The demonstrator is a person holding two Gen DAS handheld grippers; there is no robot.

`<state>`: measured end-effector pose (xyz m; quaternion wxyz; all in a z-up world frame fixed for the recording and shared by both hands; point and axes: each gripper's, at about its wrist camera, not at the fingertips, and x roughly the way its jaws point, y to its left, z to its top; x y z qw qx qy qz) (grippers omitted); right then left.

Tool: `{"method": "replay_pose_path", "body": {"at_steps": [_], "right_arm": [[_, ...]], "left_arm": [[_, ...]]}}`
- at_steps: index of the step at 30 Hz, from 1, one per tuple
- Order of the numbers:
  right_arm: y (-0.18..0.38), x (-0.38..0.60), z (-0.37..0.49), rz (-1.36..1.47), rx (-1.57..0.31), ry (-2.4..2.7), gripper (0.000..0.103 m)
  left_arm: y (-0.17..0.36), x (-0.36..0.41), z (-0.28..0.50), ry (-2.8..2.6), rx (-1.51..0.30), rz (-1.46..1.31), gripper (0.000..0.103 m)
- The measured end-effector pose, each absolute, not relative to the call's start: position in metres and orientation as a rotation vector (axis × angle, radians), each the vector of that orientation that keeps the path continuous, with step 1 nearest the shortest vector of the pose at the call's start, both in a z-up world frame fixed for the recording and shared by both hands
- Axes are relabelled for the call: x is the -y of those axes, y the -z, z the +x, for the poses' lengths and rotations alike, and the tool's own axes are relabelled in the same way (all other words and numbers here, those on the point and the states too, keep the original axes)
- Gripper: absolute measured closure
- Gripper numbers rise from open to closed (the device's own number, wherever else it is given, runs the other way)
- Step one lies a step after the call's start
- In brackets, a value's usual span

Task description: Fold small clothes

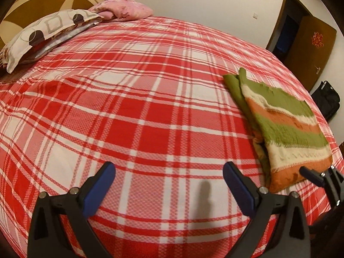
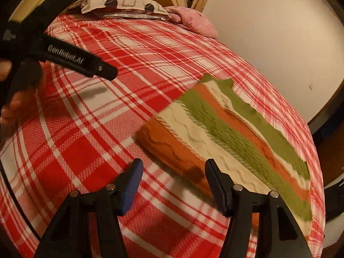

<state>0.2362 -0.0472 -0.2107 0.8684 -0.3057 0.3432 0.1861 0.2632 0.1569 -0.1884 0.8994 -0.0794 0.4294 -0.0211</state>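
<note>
The folded striped garment (image 2: 232,133) lies flat on the bedspread (image 2: 90,142); both downward-tilted grippers, left (image 1: 168,185) and right (image 2: 174,182), gape empty.

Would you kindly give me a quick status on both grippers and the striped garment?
Left gripper jaws open, empty, over bare bedspread. Right gripper jaws open at striped garment's near edge, no grip. Garment folded flat. Nothing in the way.

Patterned pillow (image 1: 40,36) and pink cloth (image 1: 126,8) on plaid bedspread (image 1: 129,99)
</note>
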Motion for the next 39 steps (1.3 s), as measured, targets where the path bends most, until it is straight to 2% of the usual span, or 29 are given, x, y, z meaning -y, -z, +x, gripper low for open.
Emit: {"method": "replay_pose_path", "body": {"at_steps": [8, 13, 14, 15, 18, 24, 26, 37, 39], "right_arm": [[0.218, 0.023, 0.241, -0.739, -0.610, -0.357, 0.042], [0.217, 0.031, 0.238, -0.702, -0.593, -0.363, 0.043], [0.216, 0.032, 0.237, -0.698, -0.592, -0.365, 0.055], [0.216, 0.033, 0.235, -0.692, -0.598, -0.372, 0.073], [0.214, 0.038, 0.236, -0.657, -0.620, -0.386, 0.077], [0.214, 0.042, 0.239, -0.625, -0.622, -0.406, 0.080], [0.215, 0.043, 0.241, -0.622, -0.624, -0.403, 0.080], [0.219, 0.054, 0.255, -0.610, -0.640, -0.377, 0.080], [0.218, 0.055, 0.253, -0.600, -0.636, -0.382, 0.082]], "left_arm": [[0.187, -0.162, 0.278, 0.082, -0.893, -0.230, 0.001], [0.183, -0.155, 0.293, 0.140, -0.888, -0.252, 0.001], [0.181, -0.152, 0.298, 0.158, -0.886, -0.255, 0.001], [0.180, -0.150, 0.304, 0.172, -0.883, -0.263, 0.001], [0.178, -0.144, 0.321, 0.217, -0.887, -0.296, 0.001], [0.182, -0.119, 0.359, 0.327, -0.909, -0.333, 0.003], [0.184, -0.112, 0.372, 0.352, -0.919, -0.368, 0.011], [0.192, -0.068, 0.414, 0.386, -0.926, -0.324, 0.023], [0.193, -0.066, 0.418, 0.389, -0.928, -0.302, 0.037]]}}
